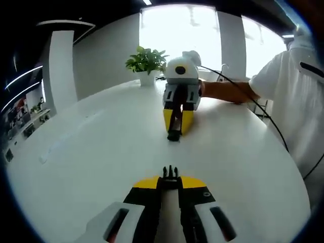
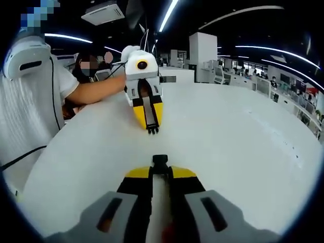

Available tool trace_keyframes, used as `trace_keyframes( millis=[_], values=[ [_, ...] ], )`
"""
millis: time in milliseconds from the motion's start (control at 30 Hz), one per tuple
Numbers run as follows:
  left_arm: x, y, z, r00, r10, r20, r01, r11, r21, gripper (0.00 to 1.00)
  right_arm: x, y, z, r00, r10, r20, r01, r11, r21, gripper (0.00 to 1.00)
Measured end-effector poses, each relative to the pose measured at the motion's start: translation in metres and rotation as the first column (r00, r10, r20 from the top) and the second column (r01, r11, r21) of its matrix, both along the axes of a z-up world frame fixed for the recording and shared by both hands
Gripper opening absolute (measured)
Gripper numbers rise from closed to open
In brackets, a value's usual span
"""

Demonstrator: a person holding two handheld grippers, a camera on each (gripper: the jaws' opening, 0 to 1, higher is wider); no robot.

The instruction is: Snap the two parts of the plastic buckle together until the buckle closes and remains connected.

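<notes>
Left gripper view: across the white counter (image 1: 91, 152), the right tool (image 1: 174, 121) faces the left tool (image 1: 170, 174) head-on, both clamped on buckle halves, the pronged half (image 1: 170, 172) and the socket half (image 1: 173, 134), aligned but apart.

The person wears a white short-sleeved shirt (image 1: 296, 96). Each of the tongs has yellow tips on black jaws, a grey-white body and a white rounded top; a thin black cable (image 1: 263, 109) trails from the right tongs (image 1: 174, 132).
</notes>
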State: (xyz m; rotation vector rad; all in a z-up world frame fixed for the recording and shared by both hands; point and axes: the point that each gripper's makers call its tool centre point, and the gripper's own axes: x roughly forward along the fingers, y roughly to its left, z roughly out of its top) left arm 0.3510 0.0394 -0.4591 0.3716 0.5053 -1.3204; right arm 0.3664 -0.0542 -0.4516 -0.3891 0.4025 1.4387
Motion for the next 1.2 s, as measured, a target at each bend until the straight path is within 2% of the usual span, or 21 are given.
trace_keyframes(
  millis=[667,1200],
  values=[
    [-0.011,-0.026,0.000,0.998,-0.060,-0.002,0.060,0.998,-0.015,0.11,-0.017,0.018,0.001,0.999,0.046,0.009,-0.046,0.999,0.014,0.12],
    [-0.014,-0.032,0.003,0.997,-0.082,0.006,0.082,0.997,-0.014,0.11,-0.022,0.025,-0.001,0.997,0.073,0.012,-0.073,0.997,0.004,0.12]
  ],
)
